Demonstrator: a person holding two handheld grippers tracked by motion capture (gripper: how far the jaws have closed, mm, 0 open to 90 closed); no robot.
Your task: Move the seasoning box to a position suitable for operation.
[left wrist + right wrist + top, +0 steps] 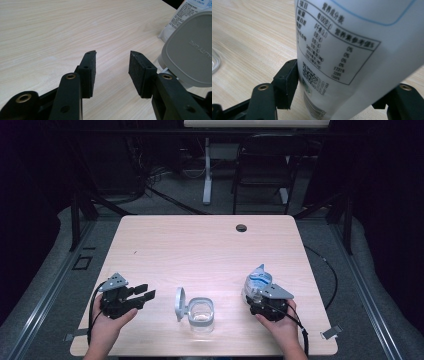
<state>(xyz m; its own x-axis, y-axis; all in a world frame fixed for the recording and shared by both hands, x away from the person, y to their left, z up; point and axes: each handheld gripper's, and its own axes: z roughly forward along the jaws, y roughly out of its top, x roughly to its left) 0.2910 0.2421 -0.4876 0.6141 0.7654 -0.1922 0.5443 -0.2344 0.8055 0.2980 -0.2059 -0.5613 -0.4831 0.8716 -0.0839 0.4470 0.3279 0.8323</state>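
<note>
The left gripper (145, 295) is held low at the lower left of the high view, its jaws spread wide with nothing but bare table (200, 245) seen between them. In the left gripper view the two black pads (90, 72) are shown well apart, and a grey lid (192, 55) is caught at the right edge, standing up just beside the right-hand jaw. That lid is seen in the high view tipped up on the left of a clear container (201, 315), which is set near the bottom centre of the frame, between the two hands. Over at the lower right, a white pouch (258, 282) with blue print is pinched by the right gripper (255, 297); in the right gripper view the pouch (352, 50) is pressed between the jaws, its printed label filling the centre and right of the frame.
</note>
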